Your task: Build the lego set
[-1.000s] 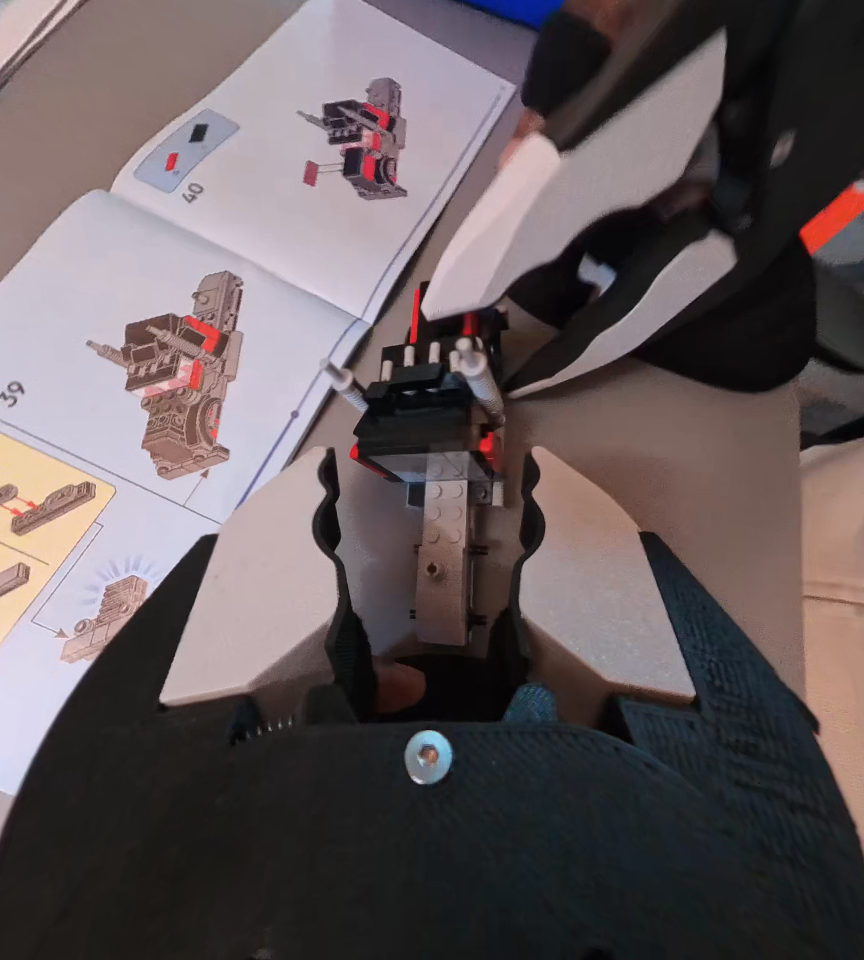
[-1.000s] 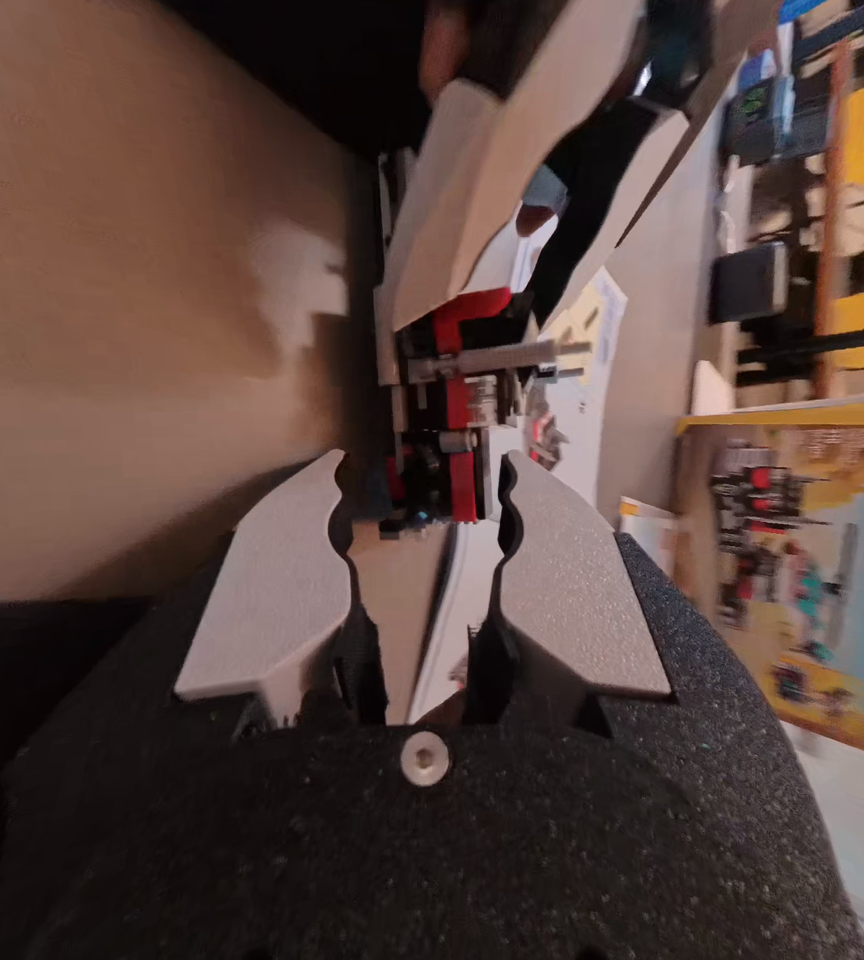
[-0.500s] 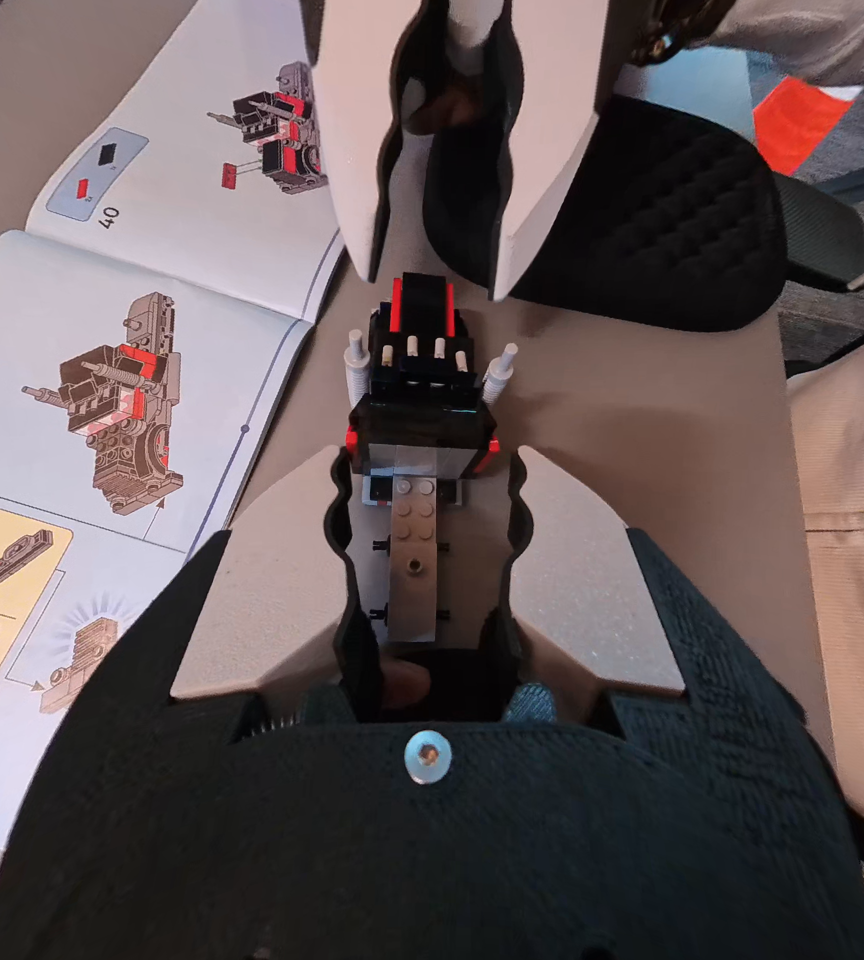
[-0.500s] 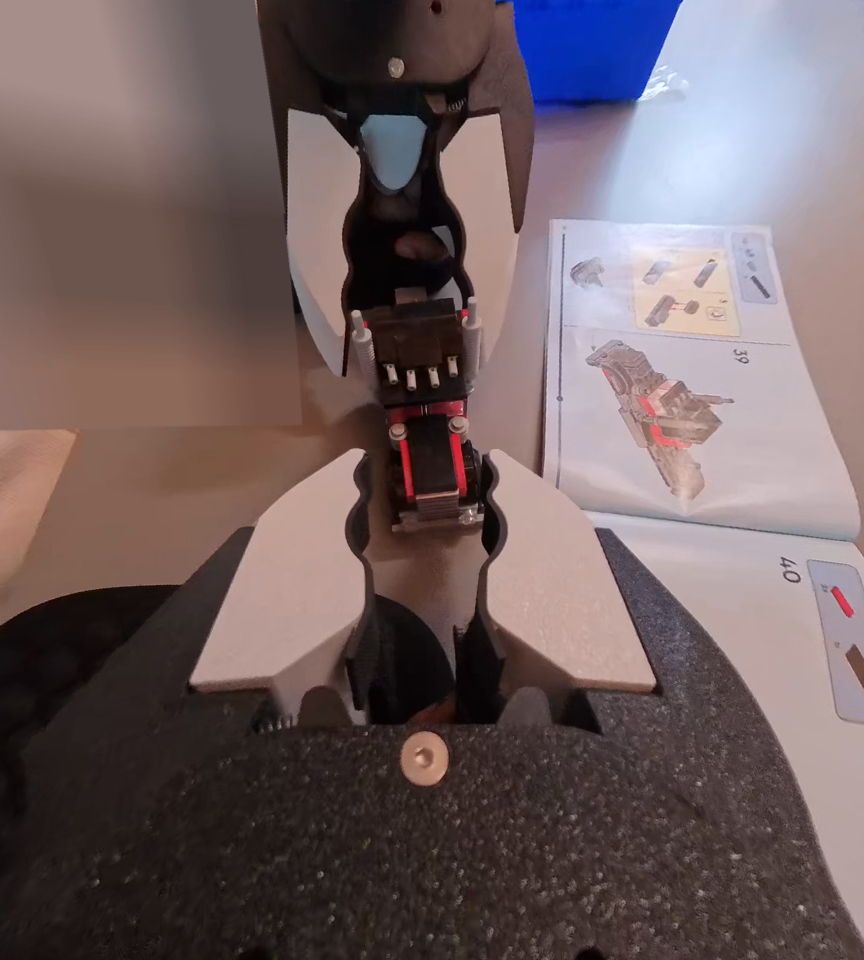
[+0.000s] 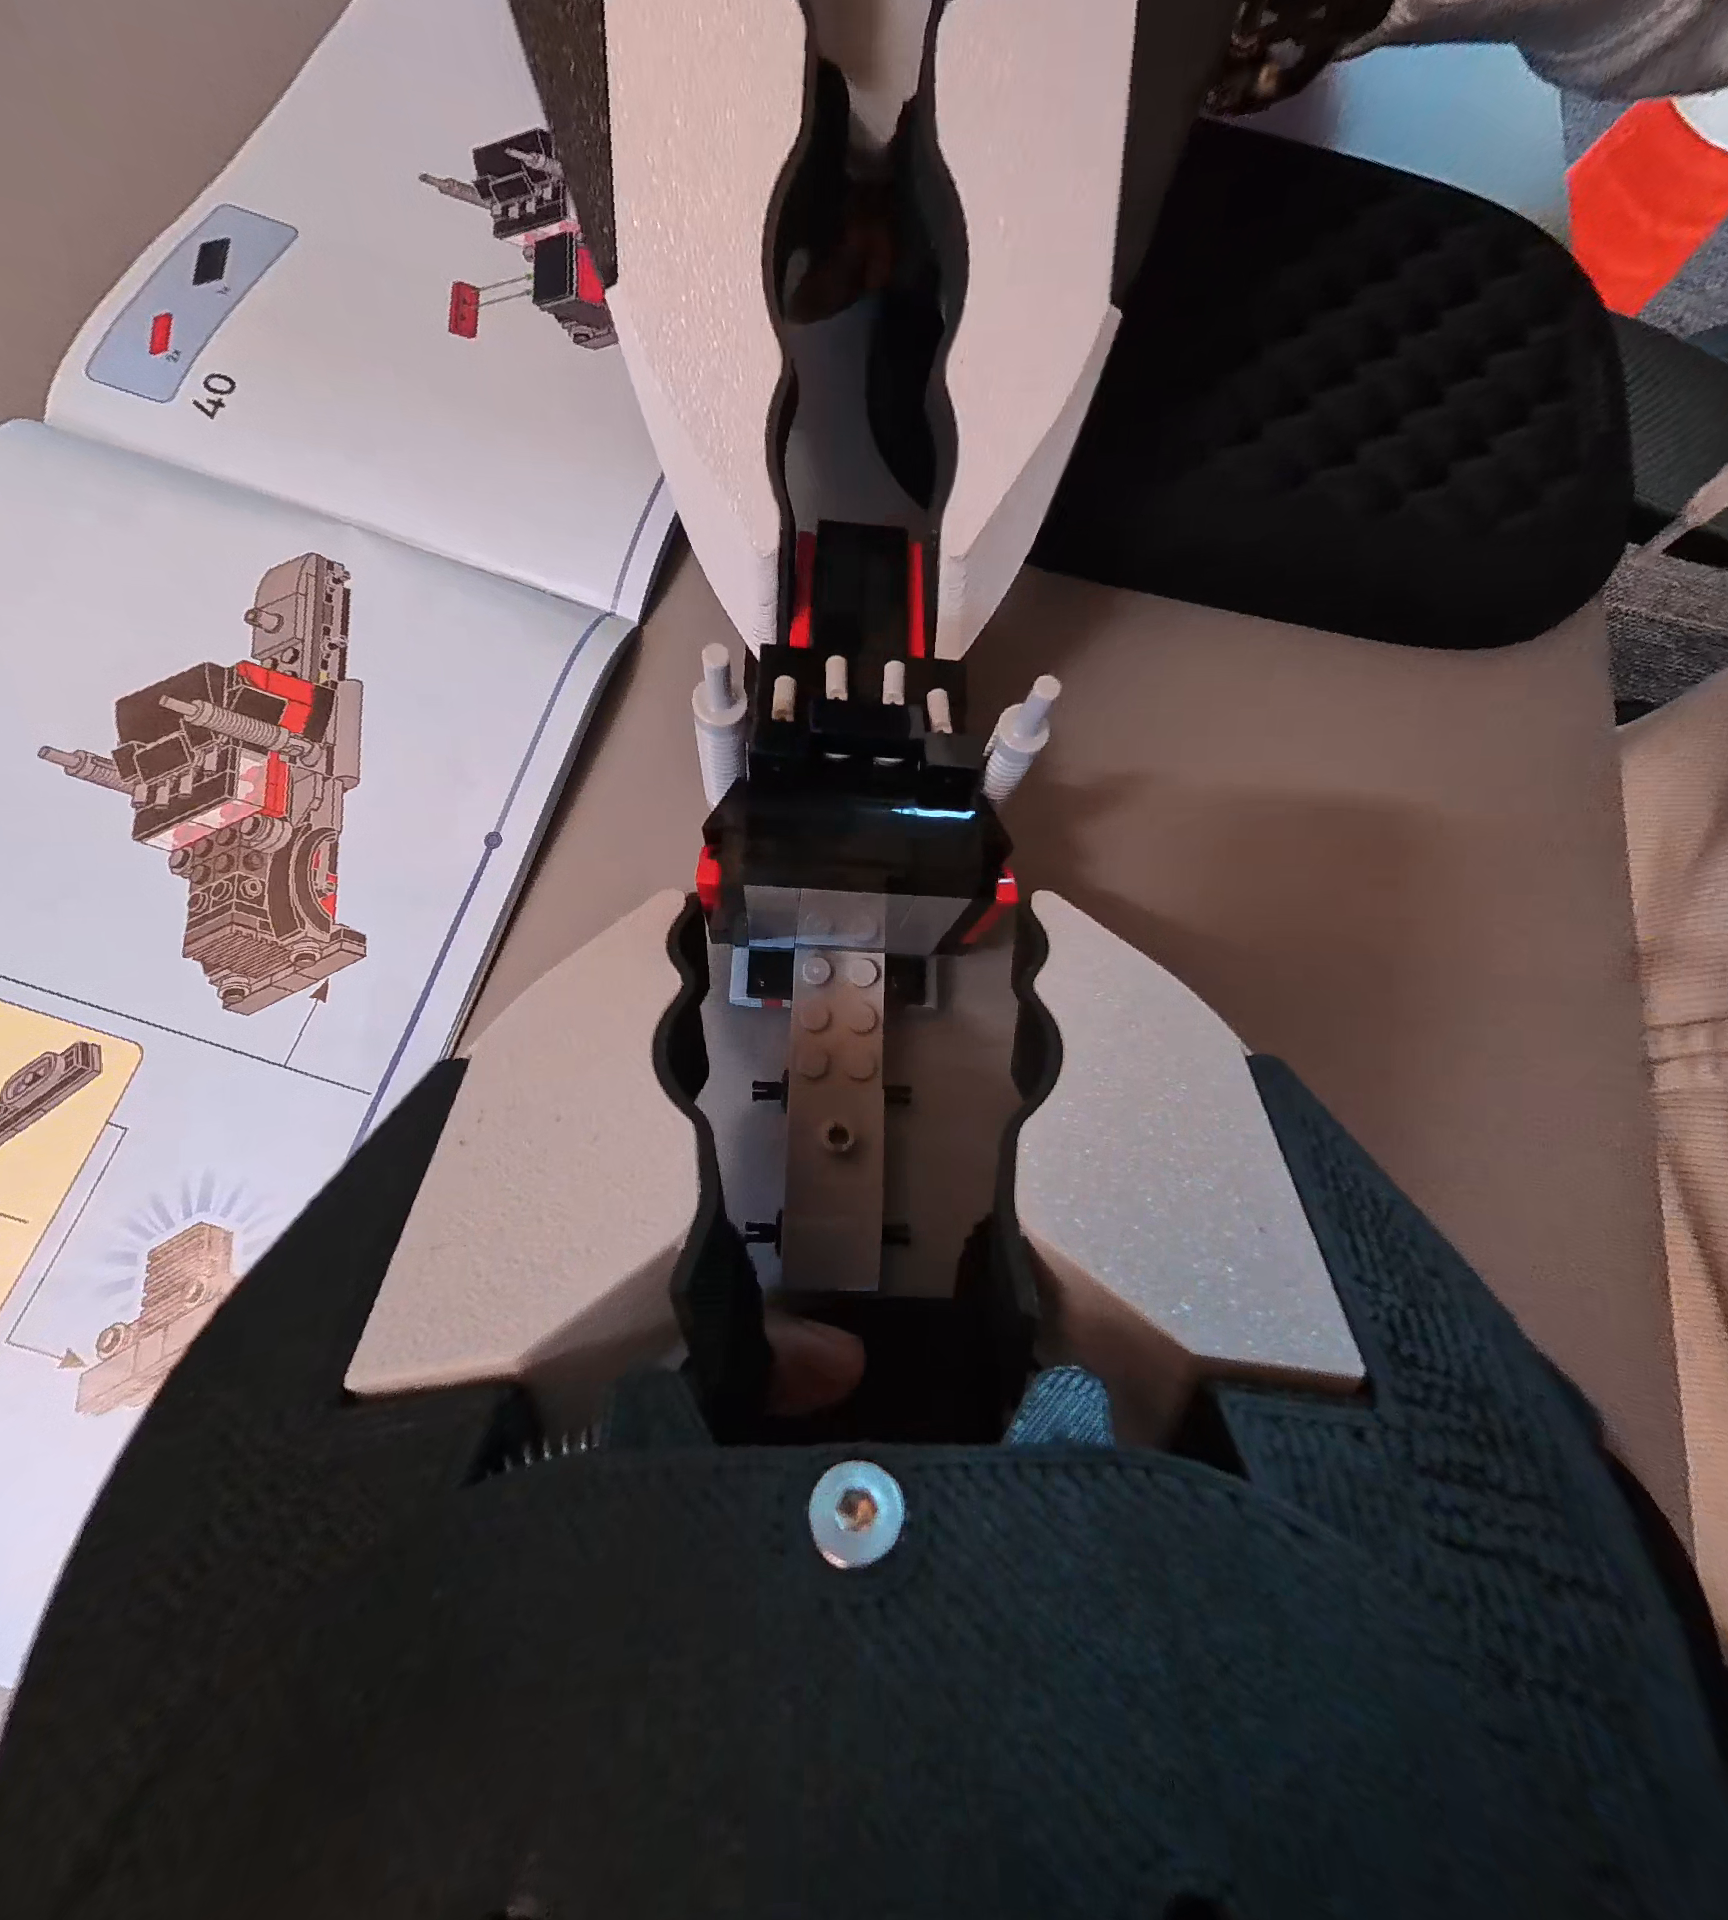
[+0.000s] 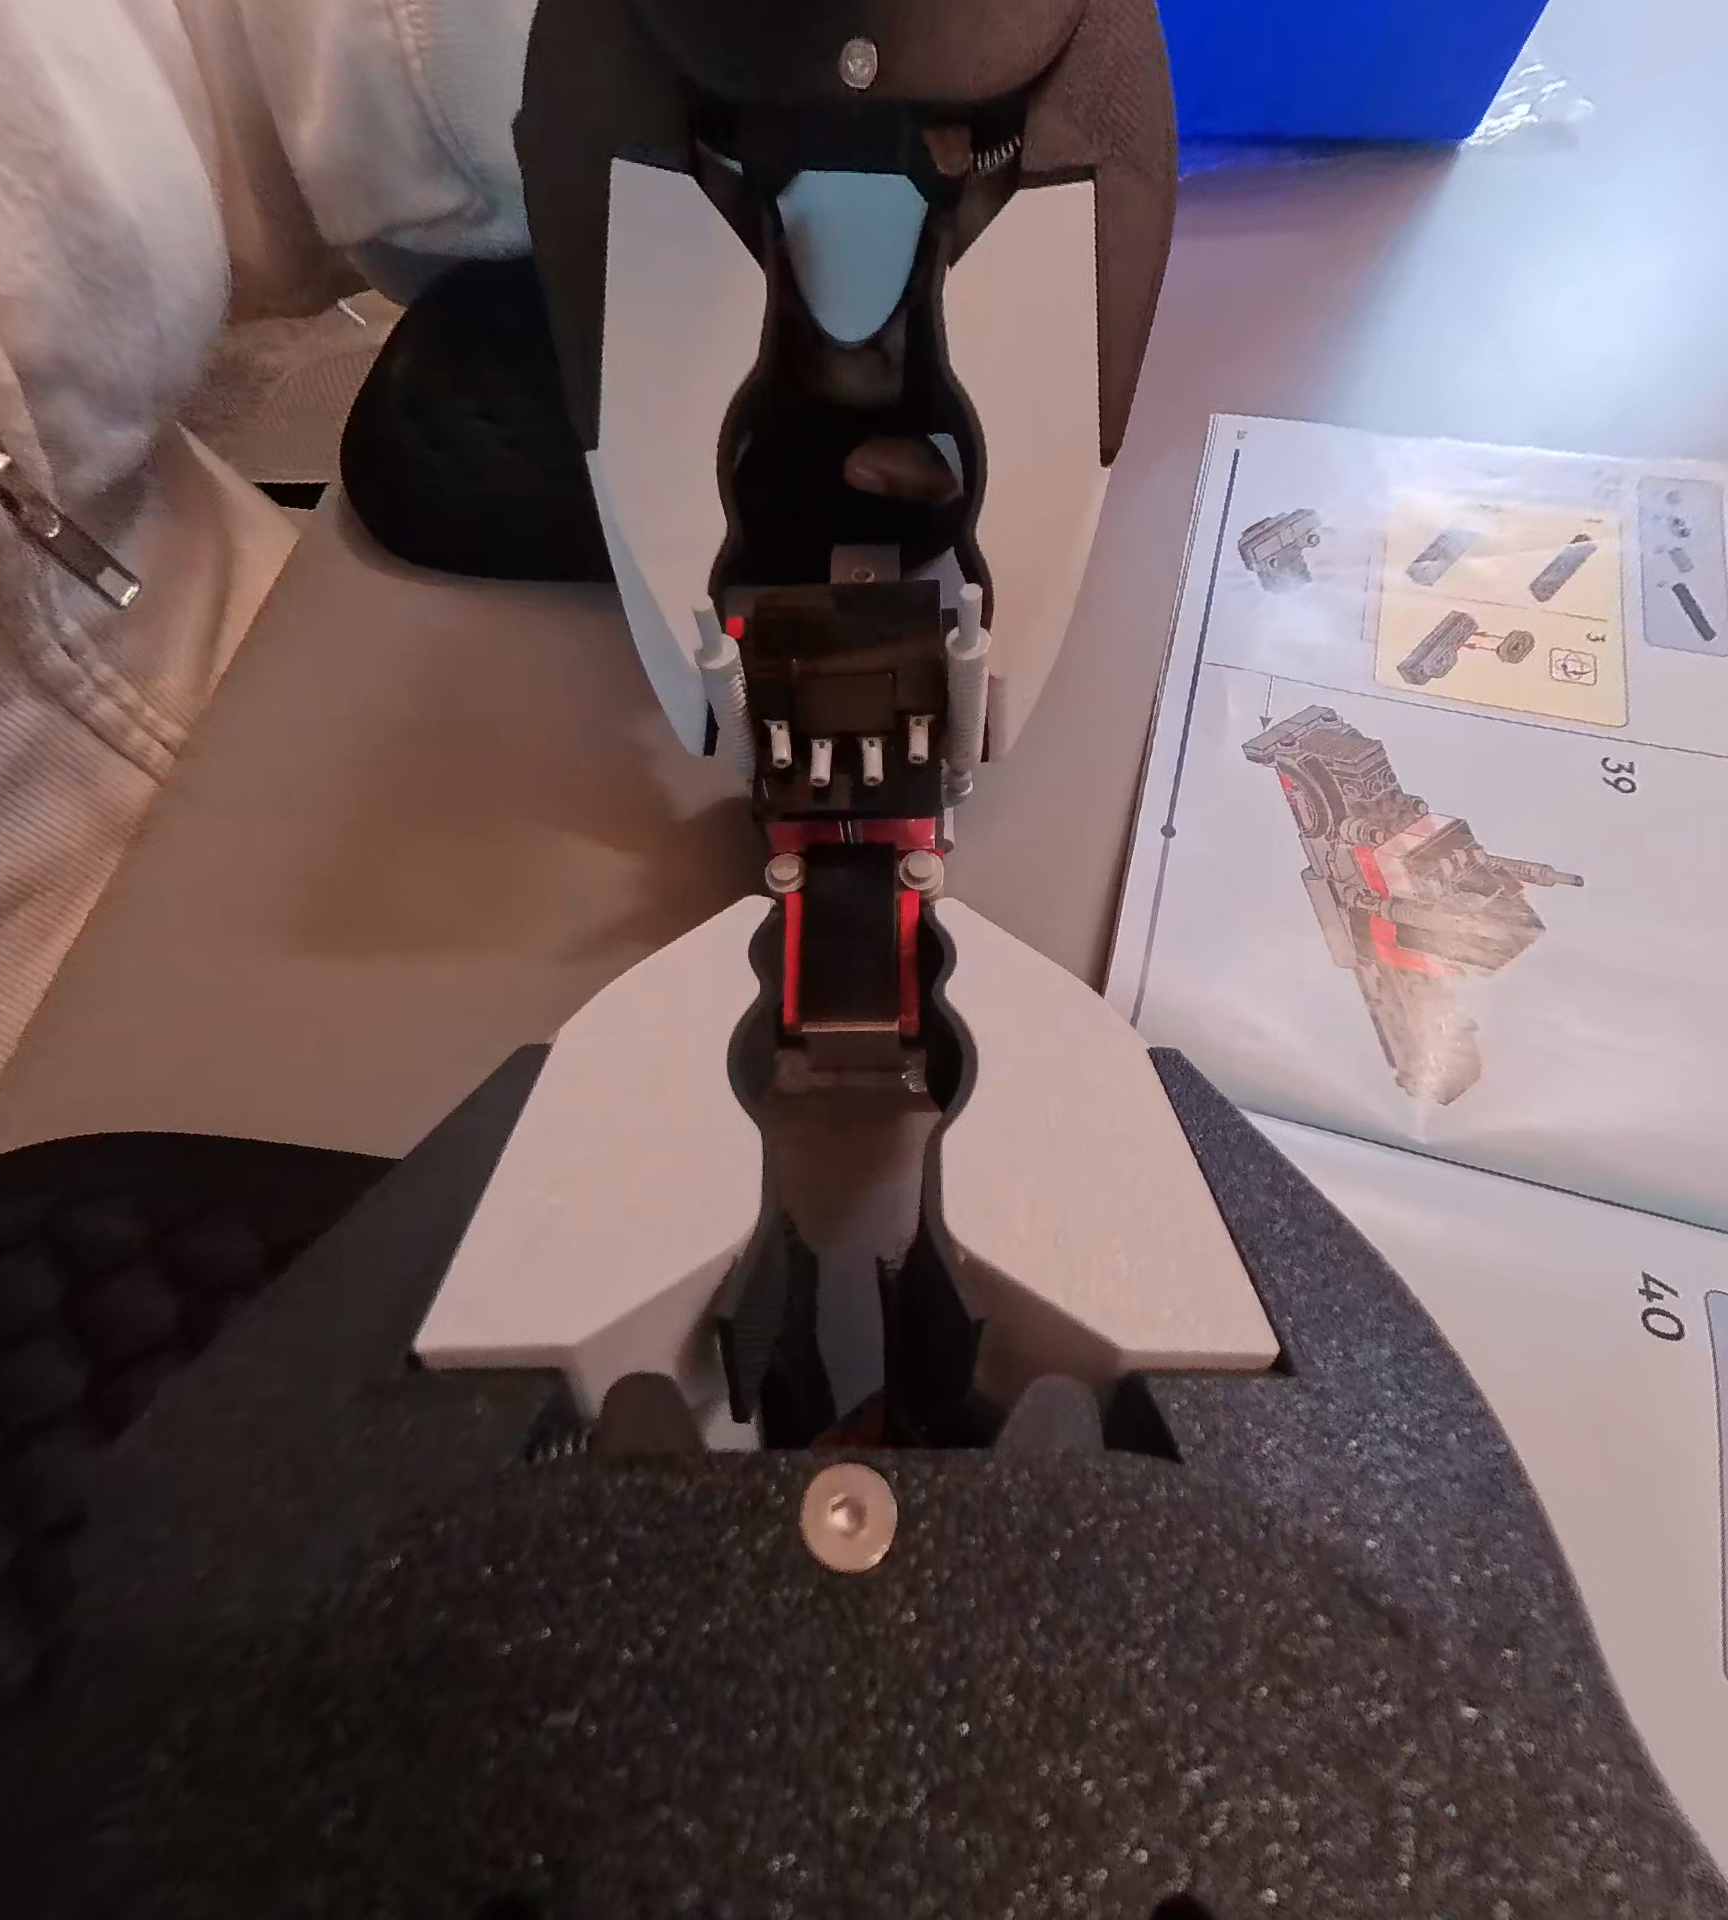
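Observation:
A black, red and grey lego model (image 5: 855, 862) lies lengthwise between my two grippers, just above the tan table (image 5: 1286, 894). My left gripper (image 5: 855, 914) is shut on the model's wide black body, with the grey stem plate (image 5: 834, 1132) running back between its fingers. My right gripper (image 5: 860, 613) faces it from the far side and is shut on the narrow black and red end (image 6: 852, 956). In the right wrist view my right gripper (image 6: 855, 914) is near and the left gripper (image 6: 844, 743) is beyond it. Two grey spring rods (image 6: 969, 686) flank the model.
The open instruction booklet (image 5: 216, 727) lies on the table to the left of the model; it also shows in the right wrist view (image 6: 1462, 831). A black chair seat (image 5: 1359, 416) and a person's beige clothing (image 6: 60, 416) are close by. A blue box (image 6: 1359, 62) stands at the back. The gap from one gripper's tips to the other's is roughly 4 cm.
My right gripper turned from a sideways tilt to face the left one, moved in over the model's red and black end and closed on it. The left gripper kept its hold.

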The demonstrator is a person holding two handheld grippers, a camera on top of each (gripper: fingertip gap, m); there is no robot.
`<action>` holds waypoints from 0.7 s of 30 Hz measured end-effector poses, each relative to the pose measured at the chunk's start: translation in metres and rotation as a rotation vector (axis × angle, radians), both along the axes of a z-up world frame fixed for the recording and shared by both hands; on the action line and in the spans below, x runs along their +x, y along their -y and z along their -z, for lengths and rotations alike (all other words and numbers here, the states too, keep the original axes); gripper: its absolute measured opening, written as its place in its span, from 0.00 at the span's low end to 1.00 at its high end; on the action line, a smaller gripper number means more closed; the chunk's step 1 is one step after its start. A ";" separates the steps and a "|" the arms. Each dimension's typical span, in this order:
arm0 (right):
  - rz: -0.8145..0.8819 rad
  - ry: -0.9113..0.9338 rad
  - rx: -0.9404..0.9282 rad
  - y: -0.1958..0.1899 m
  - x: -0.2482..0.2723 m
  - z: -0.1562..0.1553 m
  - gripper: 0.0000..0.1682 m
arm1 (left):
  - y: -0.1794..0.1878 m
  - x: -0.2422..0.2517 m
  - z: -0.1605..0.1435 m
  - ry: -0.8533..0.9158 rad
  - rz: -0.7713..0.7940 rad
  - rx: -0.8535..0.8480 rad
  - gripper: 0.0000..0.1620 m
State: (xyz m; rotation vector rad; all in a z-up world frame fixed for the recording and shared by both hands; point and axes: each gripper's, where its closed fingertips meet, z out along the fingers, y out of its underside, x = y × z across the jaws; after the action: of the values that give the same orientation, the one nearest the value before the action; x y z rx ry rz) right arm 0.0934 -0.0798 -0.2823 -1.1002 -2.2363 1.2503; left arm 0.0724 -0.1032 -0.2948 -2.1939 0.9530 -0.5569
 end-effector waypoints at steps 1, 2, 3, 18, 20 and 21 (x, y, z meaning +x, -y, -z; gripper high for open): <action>0.000 -0.003 0.013 0.000 0.000 0.000 0.15 | 0.000 0.000 0.001 -0.002 0.000 -0.003 0.35; 0.001 -0.005 0.026 -0.001 0.001 0.000 0.15 | 0.000 0.000 0.001 -0.003 0.000 -0.006 0.35; 0.003 -0.006 0.034 -0.001 0.001 0.000 0.15 | 0.000 0.000 0.001 -0.004 0.000 -0.009 0.35; 0.003 -0.061 0.075 -0.001 0.002 0.000 0.14 | -0.001 0.000 0.002 0.015 -0.007 -0.028 0.33; 0.010 -0.065 0.075 -0.001 0.002 0.000 0.14 | -0.001 0.000 0.002 0.017 -0.007 -0.030 0.33; 0.012 -0.066 0.079 -0.001 0.002 0.000 0.14 | -0.001 0.000 0.002 0.015 -0.008 -0.029 0.33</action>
State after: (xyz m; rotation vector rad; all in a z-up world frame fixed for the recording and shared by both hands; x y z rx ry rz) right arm 0.0951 -0.0790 -0.2826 -1.0268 -2.2067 1.1662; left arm 0.0723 -0.1026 -0.2967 -2.2152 0.9337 -0.5858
